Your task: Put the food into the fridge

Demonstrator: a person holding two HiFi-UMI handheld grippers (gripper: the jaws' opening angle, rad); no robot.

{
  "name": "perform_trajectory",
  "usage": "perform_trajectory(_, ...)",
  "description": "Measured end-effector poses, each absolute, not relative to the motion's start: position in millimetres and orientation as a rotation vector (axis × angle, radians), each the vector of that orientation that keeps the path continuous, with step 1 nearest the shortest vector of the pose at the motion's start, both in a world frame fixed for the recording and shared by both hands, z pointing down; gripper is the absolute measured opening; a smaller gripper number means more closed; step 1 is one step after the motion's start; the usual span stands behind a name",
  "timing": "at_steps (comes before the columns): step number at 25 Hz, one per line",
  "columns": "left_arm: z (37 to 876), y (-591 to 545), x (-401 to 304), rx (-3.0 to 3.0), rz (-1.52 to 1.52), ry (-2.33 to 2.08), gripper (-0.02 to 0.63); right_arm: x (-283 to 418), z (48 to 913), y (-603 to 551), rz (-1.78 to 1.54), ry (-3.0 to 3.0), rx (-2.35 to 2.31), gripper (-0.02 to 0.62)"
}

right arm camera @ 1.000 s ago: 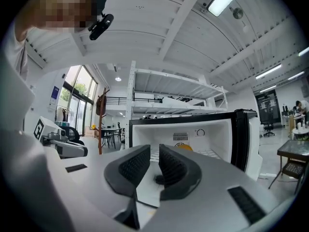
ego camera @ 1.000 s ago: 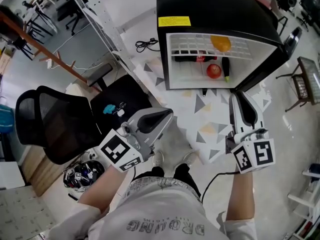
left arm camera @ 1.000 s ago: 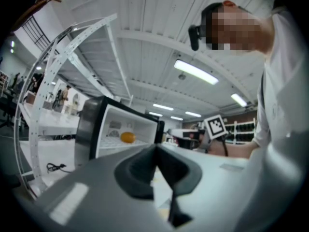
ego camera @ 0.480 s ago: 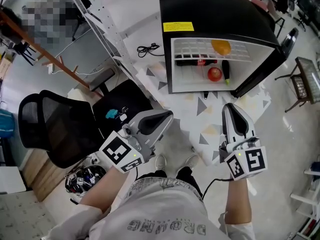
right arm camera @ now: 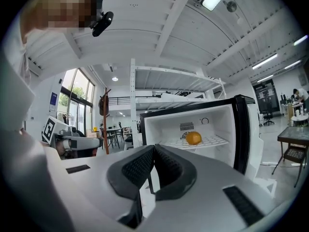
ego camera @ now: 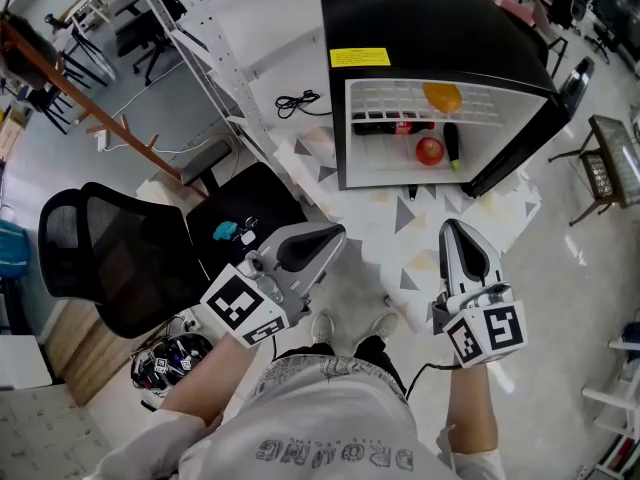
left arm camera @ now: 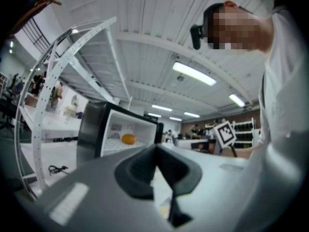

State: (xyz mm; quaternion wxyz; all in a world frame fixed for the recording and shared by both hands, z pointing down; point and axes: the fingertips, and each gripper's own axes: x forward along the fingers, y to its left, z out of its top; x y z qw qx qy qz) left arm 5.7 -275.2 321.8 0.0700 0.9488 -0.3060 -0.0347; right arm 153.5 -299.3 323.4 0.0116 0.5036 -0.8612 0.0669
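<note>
Inside the open fridge [ego camera: 430,18] the orange [ego camera: 441,94] already lies on the upper shelf and the apple [ego camera: 429,149] below, so probably both grippers wait in front: left gripper [ego camera: 330,236] closed and empty, right gripper [ego camera: 457,233] just closing on nothing.

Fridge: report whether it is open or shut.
Open. The fridge shows its white inside in the head view, with an orange on the wire shelf and a red fruit below.
</note>
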Motion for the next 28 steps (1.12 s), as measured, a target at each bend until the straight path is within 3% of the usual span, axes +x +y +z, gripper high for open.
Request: perform_trajectory(28,325,-280,16,2.845,-0.100,-0.912,0.006,153,330,-303,0.267,-2.698,1.518,0.003)
